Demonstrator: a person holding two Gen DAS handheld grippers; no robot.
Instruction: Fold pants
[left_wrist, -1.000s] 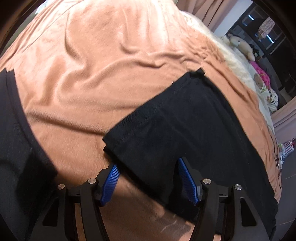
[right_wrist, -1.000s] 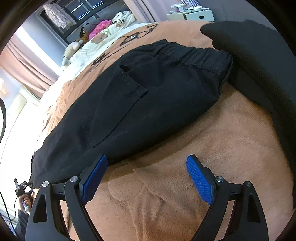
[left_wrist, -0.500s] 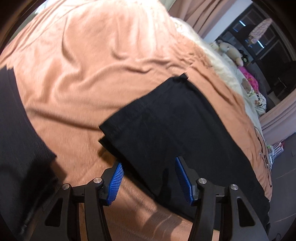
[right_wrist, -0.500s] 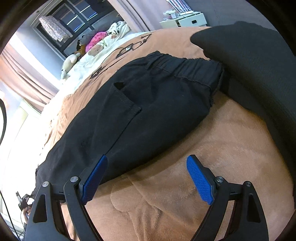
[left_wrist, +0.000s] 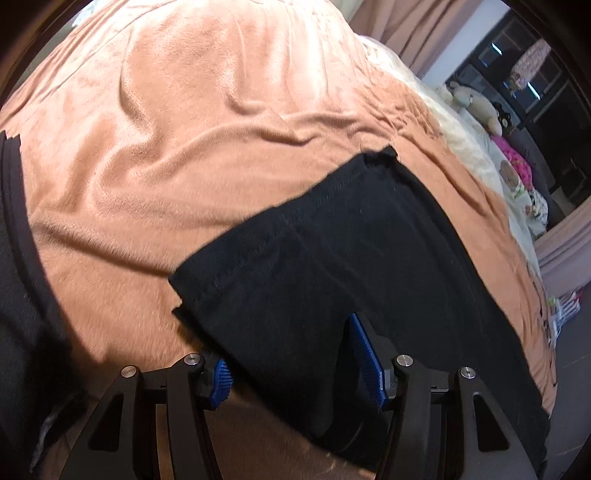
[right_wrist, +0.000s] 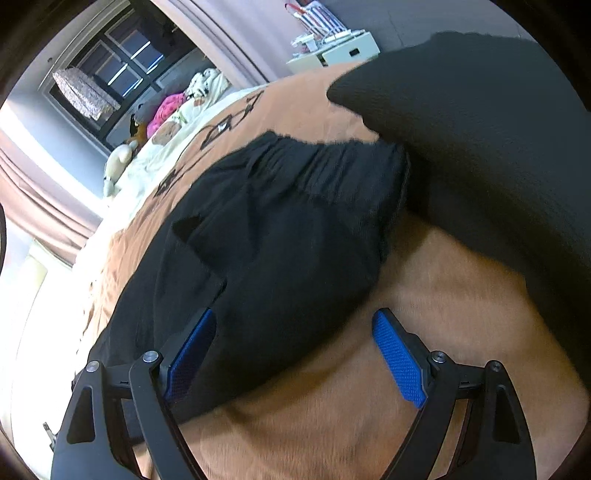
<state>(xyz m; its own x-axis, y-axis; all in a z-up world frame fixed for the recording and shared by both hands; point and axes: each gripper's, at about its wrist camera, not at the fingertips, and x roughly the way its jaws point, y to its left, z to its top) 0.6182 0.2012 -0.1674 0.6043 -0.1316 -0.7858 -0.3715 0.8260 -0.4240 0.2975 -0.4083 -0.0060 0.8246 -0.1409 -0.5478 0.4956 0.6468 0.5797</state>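
Pants (left_wrist: 369, 266) are lying halved lengthwise on a blanket (left_wrist: 184, 129); both grippers, left gripper (left_wrist: 295, 362) and right gripper (right_wrist: 291, 354), are straddling their edges, fingers spread, nothing grasped; crosswise folds remain.

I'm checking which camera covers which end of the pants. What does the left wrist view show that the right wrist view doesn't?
Only the left wrist view shows the leg hems, with the left gripper open astride that end. Only the right wrist view shows the elastic waistband and a pocket opening, with the right gripper open at the seat edge. Both show the black pants lying on the orange-brown blanket, and stuffed toys beyond.
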